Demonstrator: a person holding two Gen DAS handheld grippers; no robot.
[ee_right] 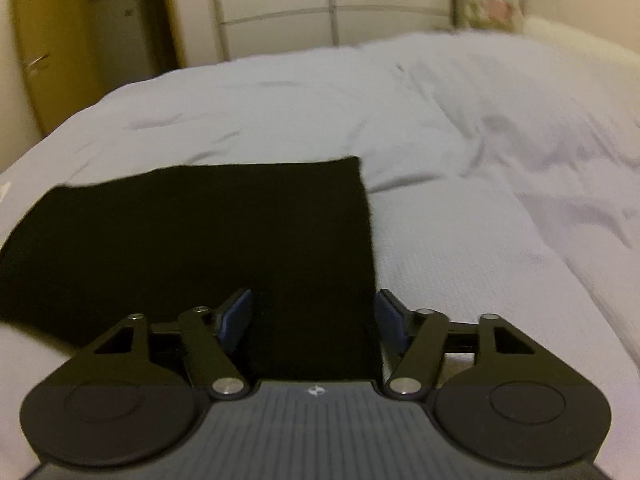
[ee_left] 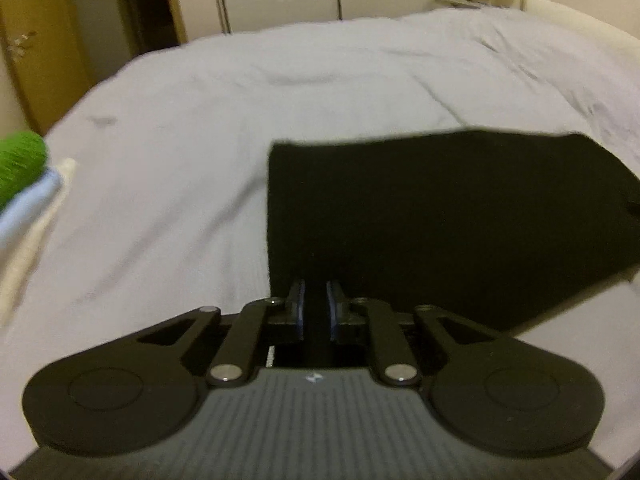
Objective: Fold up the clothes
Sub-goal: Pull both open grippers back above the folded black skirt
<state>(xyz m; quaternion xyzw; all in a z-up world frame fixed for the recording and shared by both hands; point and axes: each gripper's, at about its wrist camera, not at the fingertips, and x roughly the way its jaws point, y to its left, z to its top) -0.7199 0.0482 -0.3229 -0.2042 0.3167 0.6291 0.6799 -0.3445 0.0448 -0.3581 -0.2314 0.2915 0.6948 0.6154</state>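
Nearly closed left gripper (ee_left: 315, 302) pinching near edge of black garment (ee_left: 440, 216), cloth spreading ahead and rightward, right gripper (ee_right: 316, 312) gaping wide, straddling garment's right edge, fabric lying between its fingers

No readable text; only a small white logo mark on each hand-held gripper (ee_left: 314, 308) (ee_right: 315, 316)

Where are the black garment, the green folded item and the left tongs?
black garment (ee_left: 440, 220), left wrist view, middle of the cloth.
green folded item (ee_left: 20, 168), left wrist view, top of the pile.
left tongs (ee_left: 315, 304), left wrist view, midway between the tips.
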